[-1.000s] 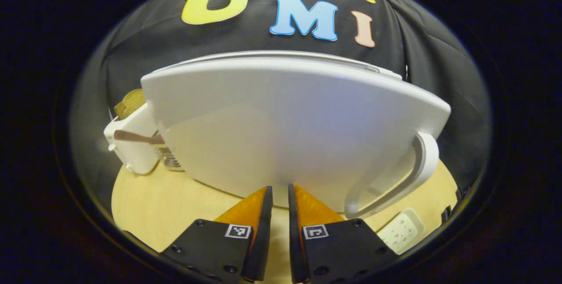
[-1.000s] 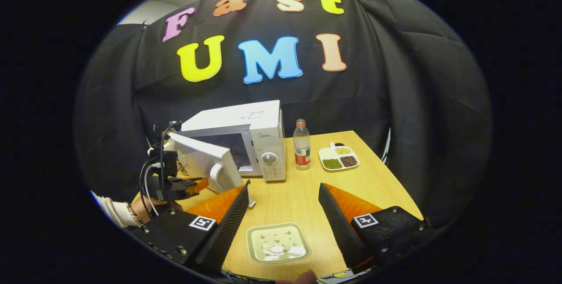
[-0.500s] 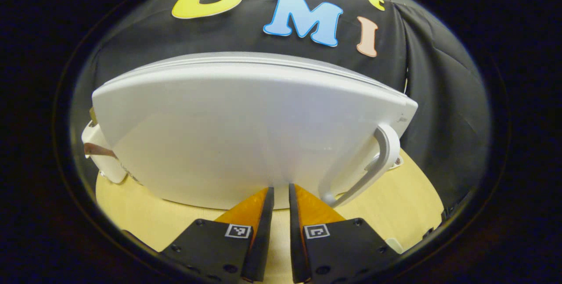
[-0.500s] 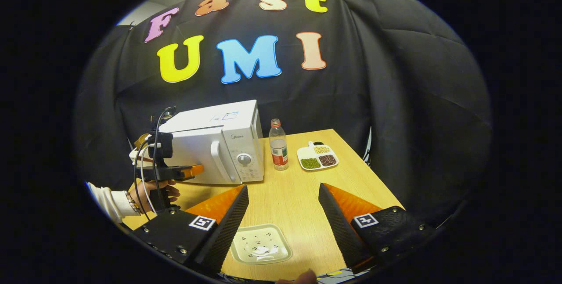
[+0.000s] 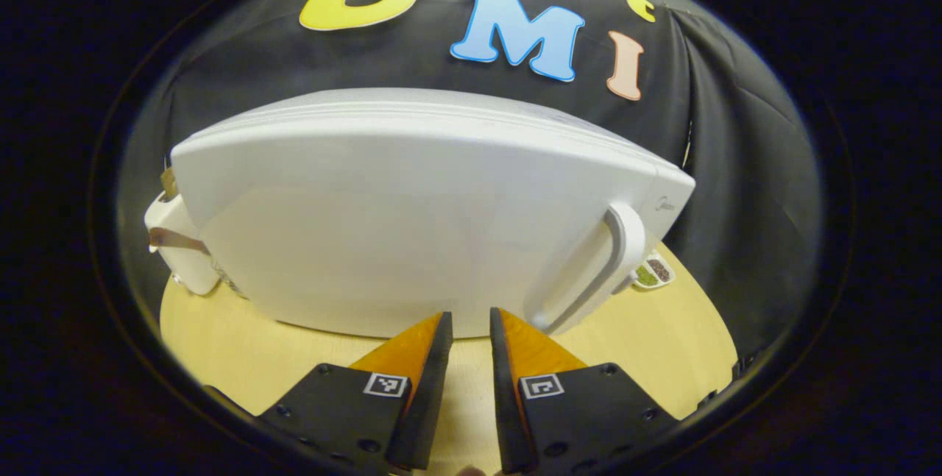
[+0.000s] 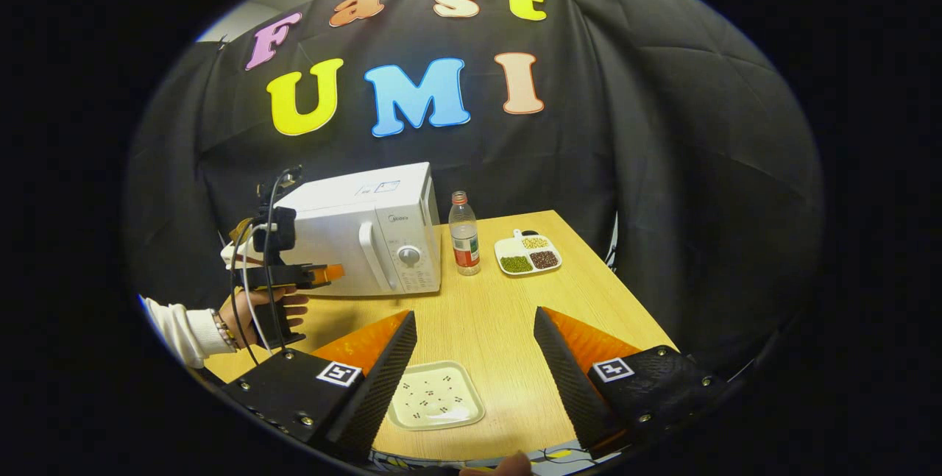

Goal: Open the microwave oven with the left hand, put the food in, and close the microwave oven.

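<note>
The microwave [image 6: 360,237] stands at the back left of the table [image 6: 515,314], and its door [image 5: 412,218] looks flush with the body, handle [image 5: 589,270] at the control-panel side. Judged from that, the closing step seems done or all but done; the food itself cannot be seen, so whether it sits inside cannot be told. What remains is most likely a check that the door has latched, then drawing the left tool clear without catching the handle.

A bottle [image 6: 463,233] stands just beside the microwave on its panel side, a divided dish [image 6: 527,254] of beans farther out on that side, and a small plate [image 6: 434,404] well in front of the microwave, near the table's front edge.

The left gripper [image 5: 465,325] points level at the lower part of the door, its fingers nearly together with only a slit between, gripping nothing; whether the tips touch the door is unclear. A hand [image 6: 261,310] with a pale sleeve holds it low in front of the microwave's hinge side.

The right gripper [image 6: 475,336] hangs over the plate, fingers spread wide and empty.
</note>
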Available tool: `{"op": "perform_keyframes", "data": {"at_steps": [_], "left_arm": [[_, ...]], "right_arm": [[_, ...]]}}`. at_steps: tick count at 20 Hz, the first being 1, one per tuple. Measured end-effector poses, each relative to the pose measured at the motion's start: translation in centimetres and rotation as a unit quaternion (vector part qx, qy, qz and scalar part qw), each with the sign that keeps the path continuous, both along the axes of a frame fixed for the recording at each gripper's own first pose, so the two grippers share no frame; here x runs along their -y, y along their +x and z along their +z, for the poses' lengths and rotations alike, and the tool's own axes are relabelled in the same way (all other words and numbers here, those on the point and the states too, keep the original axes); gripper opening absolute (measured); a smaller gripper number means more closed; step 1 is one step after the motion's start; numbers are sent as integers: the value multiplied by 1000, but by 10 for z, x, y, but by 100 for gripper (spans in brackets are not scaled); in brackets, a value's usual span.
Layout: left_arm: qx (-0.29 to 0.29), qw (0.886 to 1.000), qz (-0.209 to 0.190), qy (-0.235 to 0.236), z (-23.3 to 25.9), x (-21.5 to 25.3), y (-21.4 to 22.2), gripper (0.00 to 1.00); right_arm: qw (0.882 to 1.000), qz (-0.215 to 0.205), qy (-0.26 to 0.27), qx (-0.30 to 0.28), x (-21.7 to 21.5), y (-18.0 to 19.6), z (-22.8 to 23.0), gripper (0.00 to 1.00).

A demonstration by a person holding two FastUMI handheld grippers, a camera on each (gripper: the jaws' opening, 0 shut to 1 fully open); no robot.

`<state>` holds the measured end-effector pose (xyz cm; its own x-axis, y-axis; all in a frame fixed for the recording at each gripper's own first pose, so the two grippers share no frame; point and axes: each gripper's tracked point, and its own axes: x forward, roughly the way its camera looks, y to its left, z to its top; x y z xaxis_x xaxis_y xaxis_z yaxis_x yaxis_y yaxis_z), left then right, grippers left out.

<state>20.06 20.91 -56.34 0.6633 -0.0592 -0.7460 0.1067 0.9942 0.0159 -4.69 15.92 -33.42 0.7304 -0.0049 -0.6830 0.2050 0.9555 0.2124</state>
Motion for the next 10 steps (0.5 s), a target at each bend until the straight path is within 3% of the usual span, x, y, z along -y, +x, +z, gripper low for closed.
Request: {"op": "perform_keyframes", "data": {"at_steps": [1, 2, 3, 4, 7, 10], "left_arm": [[3, 1000, 1, -4, 8, 1, -16, 35], [7, 1000, 6, -9, 20, 1, -34, 48], [12, 1000, 13, -14, 33, -1, -53, 51], [17, 999, 26, -19, 49, -4, -74, 47], [33, 998, 48, -12, 101, -8, -125, 53], [94, 993, 71, -6, 189, -1, -163, 53]], "right_arm": [[1000, 3, 2, 1, 0, -4, 1, 98], [1000, 8, 5, 1, 0, -6, 2, 98], [1000, 15, 8, 4, -2, -8, 3, 98], [1000, 21, 9, 10, -1, -8, 6, 98], [998, 44, 11, 32, 10, -7, 18, 98], [995, 65, 4, 74, 34, 3, 57, 98]]}}
